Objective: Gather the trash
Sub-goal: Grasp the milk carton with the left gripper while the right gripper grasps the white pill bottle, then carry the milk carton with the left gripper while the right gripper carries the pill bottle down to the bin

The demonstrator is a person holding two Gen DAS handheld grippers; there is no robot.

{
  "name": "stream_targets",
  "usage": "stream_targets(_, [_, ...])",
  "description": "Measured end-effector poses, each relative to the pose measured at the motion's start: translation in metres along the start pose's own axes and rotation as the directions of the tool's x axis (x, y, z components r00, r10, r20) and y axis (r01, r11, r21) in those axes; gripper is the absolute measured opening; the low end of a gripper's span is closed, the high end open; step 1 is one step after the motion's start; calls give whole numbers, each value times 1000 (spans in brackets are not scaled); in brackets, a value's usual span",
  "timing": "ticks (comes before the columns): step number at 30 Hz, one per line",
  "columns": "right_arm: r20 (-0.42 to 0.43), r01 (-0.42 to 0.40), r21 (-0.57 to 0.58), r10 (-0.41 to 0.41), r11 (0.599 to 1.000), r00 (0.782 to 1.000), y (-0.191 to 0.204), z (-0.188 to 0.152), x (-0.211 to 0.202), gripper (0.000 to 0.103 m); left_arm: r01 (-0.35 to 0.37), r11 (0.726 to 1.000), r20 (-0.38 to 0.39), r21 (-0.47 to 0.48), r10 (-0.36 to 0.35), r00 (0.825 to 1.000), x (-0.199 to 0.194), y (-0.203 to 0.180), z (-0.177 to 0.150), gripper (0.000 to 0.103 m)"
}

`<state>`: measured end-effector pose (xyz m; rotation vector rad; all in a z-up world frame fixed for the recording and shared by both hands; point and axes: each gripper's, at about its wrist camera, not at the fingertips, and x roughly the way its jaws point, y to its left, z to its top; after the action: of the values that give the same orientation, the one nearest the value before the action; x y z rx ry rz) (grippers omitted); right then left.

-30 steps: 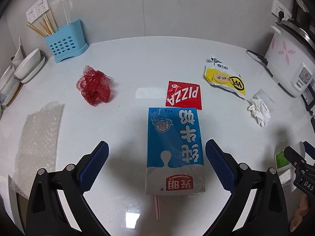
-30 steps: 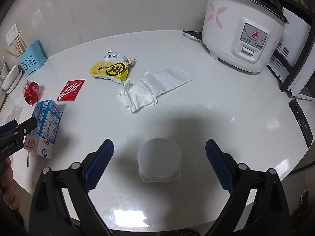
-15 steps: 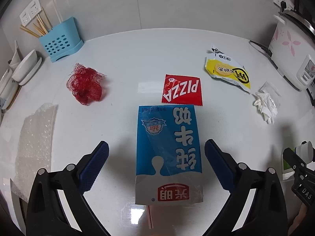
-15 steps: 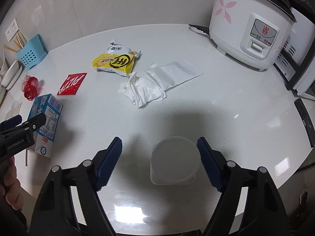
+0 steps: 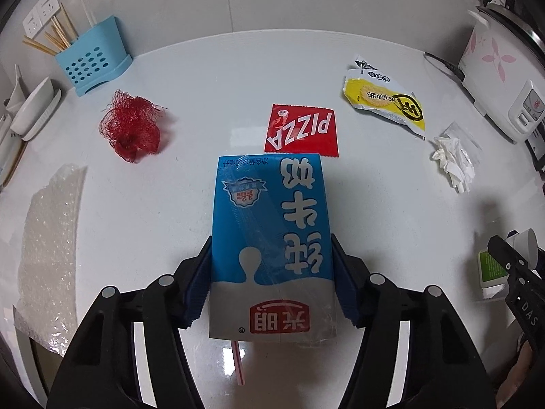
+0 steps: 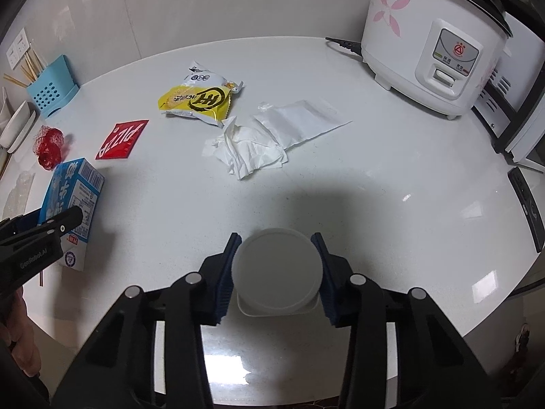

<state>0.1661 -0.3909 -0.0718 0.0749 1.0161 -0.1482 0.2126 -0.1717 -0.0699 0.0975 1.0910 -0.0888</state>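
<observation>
My left gripper (image 5: pixel 272 279) clamps the milk carton (image 5: pixel 270 238) between its pads; right gripper (image 6: pixel 276 271) pinches the white cup (image 6: pixel 276 272) likewise (both low on the countertop (image 6: pixel 374 187)). Risk: thin cup walls buckling, carton's straw (image 5: pixel 238 363) snagging on lift.

Quick count of what's sitting on the white table (image 6: pixel 391 177): one blue milk carton (image 5: pixel 270 238), one white plastic cup (image 6: pixel 276 272), one red pizza sachet (image 5: pixel 301 129), one yellow snack bag (image 5: pixel 385 104), one red mesh net (image 5: pixel 131 129), one crumpled tissue (image 6: pixel 248 150), one flat clear bag (image 6: pixel 303 122), one sheet of bubble wrap (image 5: pixel 47 238). One rice cooker (image 6: pixel 429 54), one blue utensil holder (image 5: pixel 92 58) (maybe five or six chopsticks in it, hard to tell). Two grippers: left gripper (image 5: pixel 270 279), right gripper (image 6: pixel 276 274).
</observation>
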Motion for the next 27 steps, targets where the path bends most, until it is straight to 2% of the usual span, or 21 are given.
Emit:
stream_targets(12, [21, -15, 10, 14, 1000, 1000, 2, -3, -10, 40, 20, 1000, 52, 24, -21, 998, -27, -7, -4, 61])
stream_targets(27, [138, -50, -23, 52, 998, 989, 21, -25, -69, 40, 57, 998, 162, 31, -61, 985, -92, -1, -36, 61])
